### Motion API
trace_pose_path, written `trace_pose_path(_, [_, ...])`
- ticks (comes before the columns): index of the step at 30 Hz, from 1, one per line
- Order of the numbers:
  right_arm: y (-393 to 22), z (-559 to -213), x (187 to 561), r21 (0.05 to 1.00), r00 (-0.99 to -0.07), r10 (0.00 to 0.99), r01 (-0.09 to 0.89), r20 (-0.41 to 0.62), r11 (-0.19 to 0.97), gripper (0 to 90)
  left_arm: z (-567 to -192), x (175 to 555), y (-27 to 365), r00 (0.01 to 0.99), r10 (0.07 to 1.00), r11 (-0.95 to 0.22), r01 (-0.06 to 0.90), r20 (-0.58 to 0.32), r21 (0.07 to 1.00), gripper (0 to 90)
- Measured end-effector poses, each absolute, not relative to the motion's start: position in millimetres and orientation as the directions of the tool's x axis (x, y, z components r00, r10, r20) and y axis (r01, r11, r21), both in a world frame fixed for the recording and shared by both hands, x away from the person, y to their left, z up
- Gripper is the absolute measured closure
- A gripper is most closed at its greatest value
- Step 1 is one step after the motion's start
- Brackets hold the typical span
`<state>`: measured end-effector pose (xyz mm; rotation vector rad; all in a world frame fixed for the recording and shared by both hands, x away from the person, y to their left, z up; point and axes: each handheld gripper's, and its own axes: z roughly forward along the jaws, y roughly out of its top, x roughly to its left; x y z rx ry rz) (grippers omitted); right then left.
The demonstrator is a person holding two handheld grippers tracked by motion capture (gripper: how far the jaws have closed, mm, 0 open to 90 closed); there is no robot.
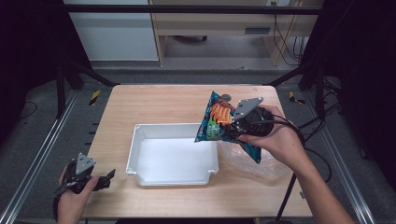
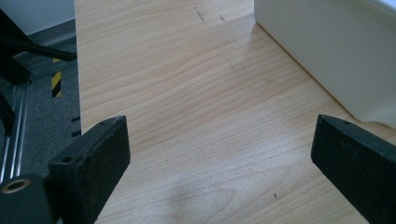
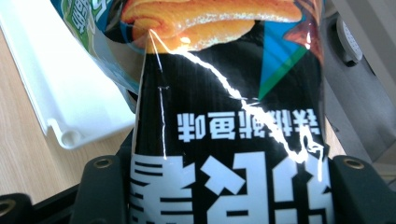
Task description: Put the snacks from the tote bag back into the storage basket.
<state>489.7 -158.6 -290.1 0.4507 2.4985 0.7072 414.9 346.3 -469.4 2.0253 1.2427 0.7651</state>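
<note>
A glossy snack bag, dark blue with orange snack pictures, hangs in the air over the right edge of the white tray. My right gripper is shut on it. In the right gripper view the bag sits squeezed between both black jaws, its print upside down, with the tray's rim below at the left. My left gripper rests at the table's front left corner, open, nothing between its jaws. In the left gripper view the tray's outer wall stands at the upper right.
A crumpled clear plastic bag lies on the wooden table right of the tray, under my right hand. A small dark round object sits near the far edge. Metal rails and black frame posts flank the table.
</note>
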Motion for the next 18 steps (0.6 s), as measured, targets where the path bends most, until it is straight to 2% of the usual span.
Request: trace_pose_path(18, [-126.6, -296.2, 495.5, 0.556, -0.853, 0.378, 0.129, -0.361, 0.821, 39.5, -469.3, 414.9, 347.4, 0.380, 0.913, -0.350, 0.546, 0.147, 0.761, 4.4])
